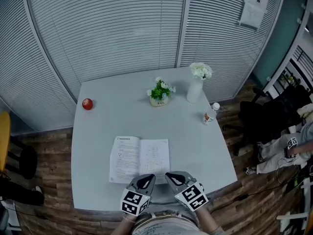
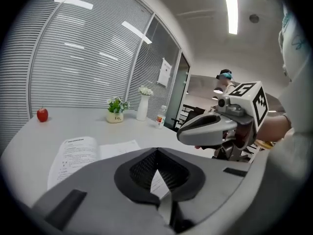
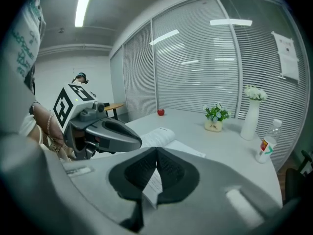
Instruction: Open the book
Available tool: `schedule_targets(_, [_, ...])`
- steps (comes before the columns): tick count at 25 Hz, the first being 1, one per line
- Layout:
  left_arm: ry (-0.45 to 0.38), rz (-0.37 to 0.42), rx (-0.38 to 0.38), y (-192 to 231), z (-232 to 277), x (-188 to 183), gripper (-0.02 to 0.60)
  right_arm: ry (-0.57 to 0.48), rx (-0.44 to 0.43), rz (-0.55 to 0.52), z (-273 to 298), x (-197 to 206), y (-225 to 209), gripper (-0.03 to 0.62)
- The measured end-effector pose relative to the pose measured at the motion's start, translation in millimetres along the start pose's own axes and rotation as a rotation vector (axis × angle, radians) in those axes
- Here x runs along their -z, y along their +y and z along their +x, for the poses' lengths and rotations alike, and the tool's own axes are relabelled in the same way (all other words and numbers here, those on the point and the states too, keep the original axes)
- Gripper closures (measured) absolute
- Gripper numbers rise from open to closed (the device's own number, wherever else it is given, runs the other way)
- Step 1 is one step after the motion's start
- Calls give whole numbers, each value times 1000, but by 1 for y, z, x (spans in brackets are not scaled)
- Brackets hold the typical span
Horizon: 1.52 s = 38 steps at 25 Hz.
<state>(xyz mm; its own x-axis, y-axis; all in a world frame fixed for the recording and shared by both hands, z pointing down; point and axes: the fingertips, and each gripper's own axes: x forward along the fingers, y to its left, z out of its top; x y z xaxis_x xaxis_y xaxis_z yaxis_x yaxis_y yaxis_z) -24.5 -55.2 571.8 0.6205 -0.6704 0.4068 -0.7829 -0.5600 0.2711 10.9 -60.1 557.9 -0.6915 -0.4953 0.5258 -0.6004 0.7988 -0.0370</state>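
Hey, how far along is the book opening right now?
Done: the book lies flat and open on the table, two printed pages facing up. In hand: nothing, as far as shows; the left gripper and right gripper hang over the book's near edge, jaws together, apparently with no page pinched. Left: nothing visible, beyond drawing the grippers away.

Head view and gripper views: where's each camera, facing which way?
Head view: on the person's head, looking steeply down at the table and open book; left gripper, right gripper and waist at the bottom.
Left gripper view: on the left gripper, facing over its shut jaws across the table; right gripper and hand at right.
Right gripper view: likewise on the right gripper; left gripper and wrist at left.
All share: book, apple, plant, vase, bottle.
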Motion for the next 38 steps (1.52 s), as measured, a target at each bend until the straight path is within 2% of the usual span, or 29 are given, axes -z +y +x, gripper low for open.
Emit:
schedule_targets(3, [-46, 45, -9, -7, -1, -16, 583, -26, 15, -13, -2, -8, -3, 592])
schedule_targets(8, [-96, 70, 7, -17, -5, -38, 583, -81, -20, -24, -3, -24, 2, 592])
schedule_targets(23, [-226, 61, 14, -24, -24, -87, 583, -211, -35, -80, -14, -65, 2, 592])
schedule_targets(28, [-281, 134, -48, -20, -31, -107, 583, -279, -36, -84, -24, -89, 3, 592])
schedule_targets(34, [-342, 178, -53, -22, -33, -128, 584, -351, -36, -96, -36, -115, 1, 592])
schedule_targets(38, [-382, 146, -28, -28, -37, -148, 583, -409, -38, -120, -44, -134, 2, 592])
